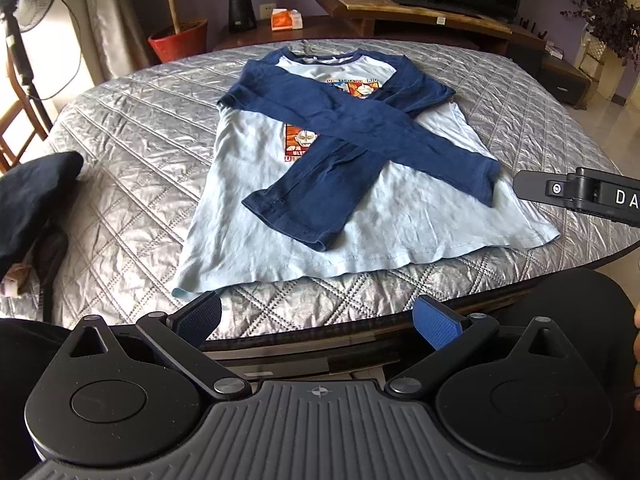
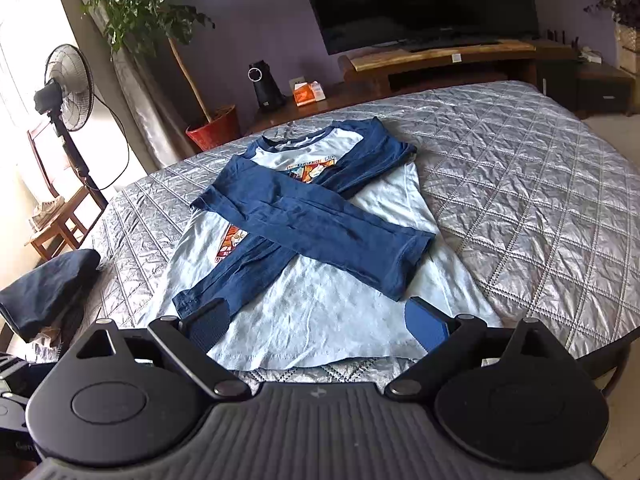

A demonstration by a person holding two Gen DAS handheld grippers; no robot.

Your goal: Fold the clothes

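Observation:
A light-blue shirt with navy sleeves lies flat on the quilted silver table, both sleeves crossed over its chest. It also shows in the right wrist view. My left gripper is open and empty, just short of the shirt's hem at the table's near edge. My right gripper is open and empty above the shirt's lower part. Its body shows at the right edge of the left wrist view.
A folded dark garment lies at the table's left edge, also in the right wrist view. Beyond the table stand a red plant pot, a fan, a TV bench and a wooden chair.

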